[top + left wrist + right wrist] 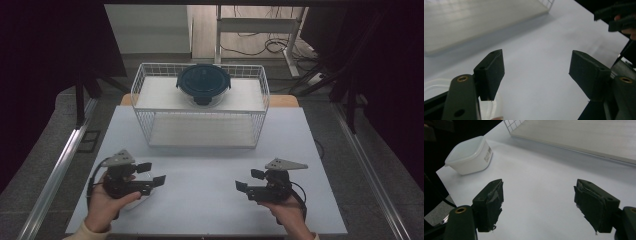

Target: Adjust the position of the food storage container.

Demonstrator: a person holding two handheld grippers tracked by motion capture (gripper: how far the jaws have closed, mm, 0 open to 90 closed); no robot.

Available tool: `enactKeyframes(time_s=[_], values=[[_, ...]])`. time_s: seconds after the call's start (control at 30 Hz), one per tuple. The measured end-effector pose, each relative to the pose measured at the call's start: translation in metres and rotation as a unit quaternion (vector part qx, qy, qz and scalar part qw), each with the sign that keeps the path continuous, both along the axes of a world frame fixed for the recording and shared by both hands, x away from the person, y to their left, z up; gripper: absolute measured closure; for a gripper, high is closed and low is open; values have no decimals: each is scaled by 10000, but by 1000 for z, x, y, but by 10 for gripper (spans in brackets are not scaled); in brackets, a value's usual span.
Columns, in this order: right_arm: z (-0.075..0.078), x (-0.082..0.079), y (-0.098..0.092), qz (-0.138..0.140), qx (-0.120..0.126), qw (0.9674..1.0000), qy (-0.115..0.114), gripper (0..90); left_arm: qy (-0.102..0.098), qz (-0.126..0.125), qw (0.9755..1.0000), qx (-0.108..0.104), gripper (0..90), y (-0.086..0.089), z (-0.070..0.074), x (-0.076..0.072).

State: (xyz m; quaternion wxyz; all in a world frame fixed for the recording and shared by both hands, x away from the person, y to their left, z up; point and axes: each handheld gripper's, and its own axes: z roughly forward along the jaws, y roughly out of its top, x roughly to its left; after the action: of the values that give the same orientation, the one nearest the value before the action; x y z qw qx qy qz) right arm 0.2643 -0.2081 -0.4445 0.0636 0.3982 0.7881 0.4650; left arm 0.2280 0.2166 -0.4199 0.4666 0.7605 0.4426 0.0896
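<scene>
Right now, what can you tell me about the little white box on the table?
The white box is a small squarish tub with rounded corners, of cloudy white plastic, with a matching lid shut on top and a small tab at one corner. A printed label sits on one side. It stands upright on the white table, near its edge and under the left gripper, which does not hold it. Whether anything is inside is impossible to tell.

White lidded tub (pixel 469 155), upright on table
</scene>
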Motion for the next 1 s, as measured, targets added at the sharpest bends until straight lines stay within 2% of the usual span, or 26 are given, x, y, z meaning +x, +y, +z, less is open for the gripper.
enactKeyframes(time_s=[0.13,0.27,0.5,0.63,0.77,0.87,1.0], values=[[0,1,1,0,-30,10000,16,239,-57,379,9992,-86,280,29,6,0],[-2,1,1,-8,-52,10000,77,240,20,583,9982,-127,293,48,2,5],[-4,2,1,-4,-95,9999,101,244,250,725,9971,-25,311,58,-14,14],[-4,2,2,28,-118,9999,101,248,242,687,9973,66,325,62,-16,13],[-6,2,2,30,-134,9998,133,248,297,781,9964,165,407,71,-19,10],[-6,3,2,17,-137,9998,137,249,354,948,9947,197,461,80,-22,11],[-7,2,4,35,-143,9998,151,249,487,1122,9919,329,604,94,-31,17]])
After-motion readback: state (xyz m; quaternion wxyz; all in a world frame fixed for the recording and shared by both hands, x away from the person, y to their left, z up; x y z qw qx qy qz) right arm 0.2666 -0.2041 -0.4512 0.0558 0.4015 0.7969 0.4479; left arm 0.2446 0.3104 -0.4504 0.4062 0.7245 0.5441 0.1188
